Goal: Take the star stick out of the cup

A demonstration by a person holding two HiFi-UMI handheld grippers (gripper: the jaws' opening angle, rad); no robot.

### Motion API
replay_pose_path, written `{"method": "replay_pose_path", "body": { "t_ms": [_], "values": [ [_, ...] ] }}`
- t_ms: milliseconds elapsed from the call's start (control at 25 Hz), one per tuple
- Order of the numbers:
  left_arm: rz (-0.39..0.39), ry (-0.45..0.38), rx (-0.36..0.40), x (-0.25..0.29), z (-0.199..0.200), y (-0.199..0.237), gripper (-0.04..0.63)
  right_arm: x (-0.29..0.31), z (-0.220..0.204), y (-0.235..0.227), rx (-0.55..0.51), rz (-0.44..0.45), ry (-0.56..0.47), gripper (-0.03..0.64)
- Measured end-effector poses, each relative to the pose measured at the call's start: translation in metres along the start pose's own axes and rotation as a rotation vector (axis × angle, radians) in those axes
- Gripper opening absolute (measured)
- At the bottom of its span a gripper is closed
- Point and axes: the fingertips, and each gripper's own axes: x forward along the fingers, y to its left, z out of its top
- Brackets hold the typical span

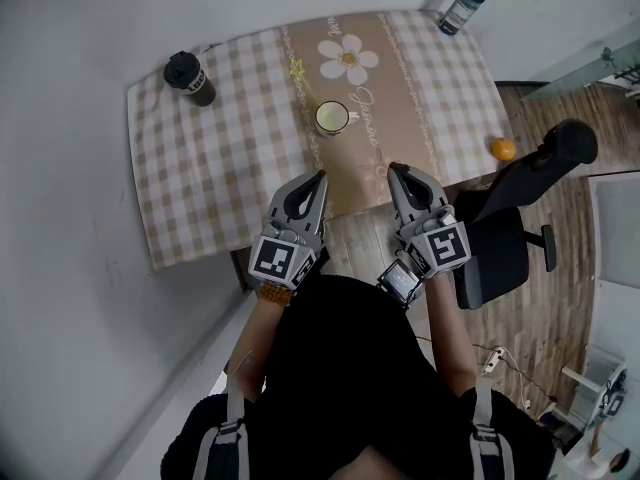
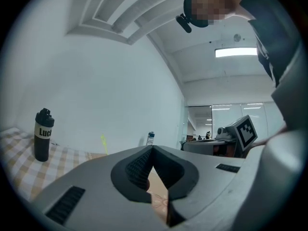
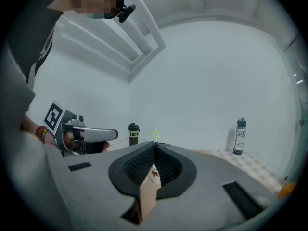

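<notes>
My left claw (image 1: pixel 321 175) and right claw (image 1: pixel 392 167) both clenched on nothing, held at the near tabletop (image 1: pixel 200 198) edge, white cup (image 1: pixel 332 118) ahead between them, yellow-green star stick (image 1: pixel 297 68) showing just beyond it, whether it stands inside I cannot tell

I read this as an office: swivel chair (image 1: pixel 497 248) beside the clothed table (image 1: pixel 200 198), strip light (image 2: pixel 236 52) overhead, glass partitions (image 2: pixel 226 119) beyond.

One cup (image 1: pixel 332 118), one star stick (image 1: pixel 297 69), two bottles (image 1: pixel 190 78) (image 1: pixel 463 7), one orange (image 1: pixel 503 149), one office chair (image 1: pixel 500 238), two tongs (image 1: pixel 320 176) (image 1: pixel 393 168)
</notes>
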Motion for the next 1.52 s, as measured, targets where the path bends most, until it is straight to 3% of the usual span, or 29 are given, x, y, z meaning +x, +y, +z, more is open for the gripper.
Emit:
{"method": "replay_pose_path", "body": {
  "t_ms": [480, 720, 1000, 1240, 1520],
  "values": [
    [-0.072, 0.000, -0.005, 0.043, 0.002, 0.047, 0.002, 0.054, 0.003, -0.033, -0.022, -0.065, 0.021, 0.006],
    [-0.153, 0.018, -0.035, 0.061, -0.014, 0.050, 0.002, 0.069, 0.008, -0.037, -0.049, -0.086, 0.041, 0.006],
    [-0.170, 0.047, -0.062, 0.057, -0.026, 0.064, 0.002, 0.075, 0.005, -0.039, -0.097, -0.057, 0.074, 0.006],
    [-0.108, 0.061, -0.059, 0.047, -0.033, 0.093, 0.002, 0.108, -0.007, -0.038, -0.201, 0.110, 0.143, 0.006],
    [-0.070, 0.079, -0.071, 0.033, -0.035, 0.111, 0.002, 0.147, -0.013, -0.029, -0.161, 0.467, 0.154, 0.008]
  ]
}}
